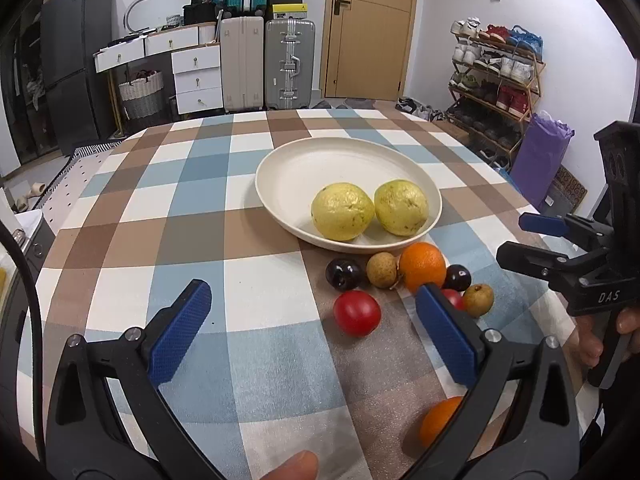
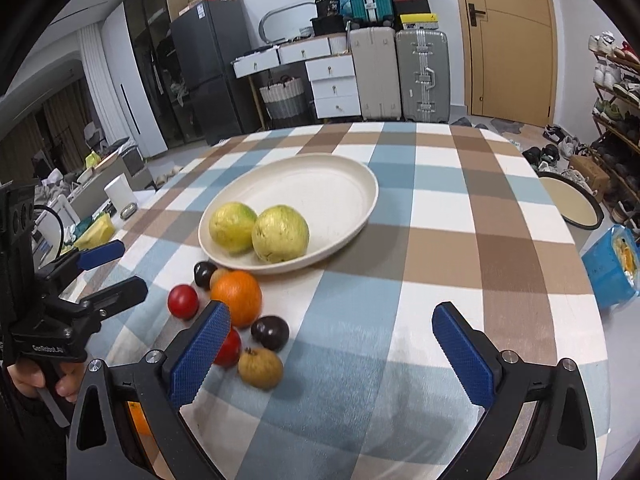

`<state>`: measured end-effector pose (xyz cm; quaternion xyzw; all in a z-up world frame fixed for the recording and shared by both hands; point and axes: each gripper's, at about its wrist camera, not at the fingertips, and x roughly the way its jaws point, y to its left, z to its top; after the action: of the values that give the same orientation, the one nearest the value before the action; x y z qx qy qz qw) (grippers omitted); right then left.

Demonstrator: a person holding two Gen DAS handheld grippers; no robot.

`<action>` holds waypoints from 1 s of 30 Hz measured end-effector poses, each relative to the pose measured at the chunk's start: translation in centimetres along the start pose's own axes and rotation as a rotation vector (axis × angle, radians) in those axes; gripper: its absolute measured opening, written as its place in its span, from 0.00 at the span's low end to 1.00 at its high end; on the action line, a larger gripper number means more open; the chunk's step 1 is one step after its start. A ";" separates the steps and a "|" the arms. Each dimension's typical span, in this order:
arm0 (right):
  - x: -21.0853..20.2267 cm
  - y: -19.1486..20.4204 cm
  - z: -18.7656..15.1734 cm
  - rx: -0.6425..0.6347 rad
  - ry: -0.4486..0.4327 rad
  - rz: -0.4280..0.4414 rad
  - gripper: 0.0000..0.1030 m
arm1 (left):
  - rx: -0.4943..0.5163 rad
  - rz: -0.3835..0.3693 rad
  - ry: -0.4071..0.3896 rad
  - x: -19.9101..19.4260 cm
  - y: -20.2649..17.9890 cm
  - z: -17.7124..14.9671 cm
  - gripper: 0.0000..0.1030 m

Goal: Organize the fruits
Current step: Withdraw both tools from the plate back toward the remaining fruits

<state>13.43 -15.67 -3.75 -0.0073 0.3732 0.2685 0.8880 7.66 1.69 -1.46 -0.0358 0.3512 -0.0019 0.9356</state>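
On the checked tablecloth (image 1: 132, 208) sits the cream plate (image 1: 288, 168), oval in the right wrist view, long axis running 8 to 2 o'clock — two guavas (image 1: 343, 211) touching at its near rim. Loose fruit clusters at the plate's 6 o'clock: orange (image 1: 422, 266), tomato (image 1: 357, 313), plums, longans. Left gripper (image 1: 312, 320) gapes wide, holding nothing; right gripper (image 2: 332, 344) likewise. Only the left wrist view shows a second orange (image 1: 440, 420) — half hidden.

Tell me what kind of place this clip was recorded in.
Probably a lived-in home, a dining or entry area: a checked-cloth table holding a fruit plate, suitcases stacked by a wooden door, and a full shoe rack.
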 end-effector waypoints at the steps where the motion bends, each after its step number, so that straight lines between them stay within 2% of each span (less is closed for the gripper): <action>1: 0.1 0.1 -0.1 -0.004 0.010 0.003 1.00 | 0.000 -0.002 0.005 0.2 0.0 0.0 0.99; 30: 2.9 1.8 -2.0 -0.140 0.183 0.001 1.00 | 0.021 0.000 0.113 3.3 -0.9 -0.7 0.99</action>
<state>12.86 -13.20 -6.80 -0.0933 0.4330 0.2925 0.8475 9.71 0.69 -4.04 -0.0258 0.4035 -0.0078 0.9146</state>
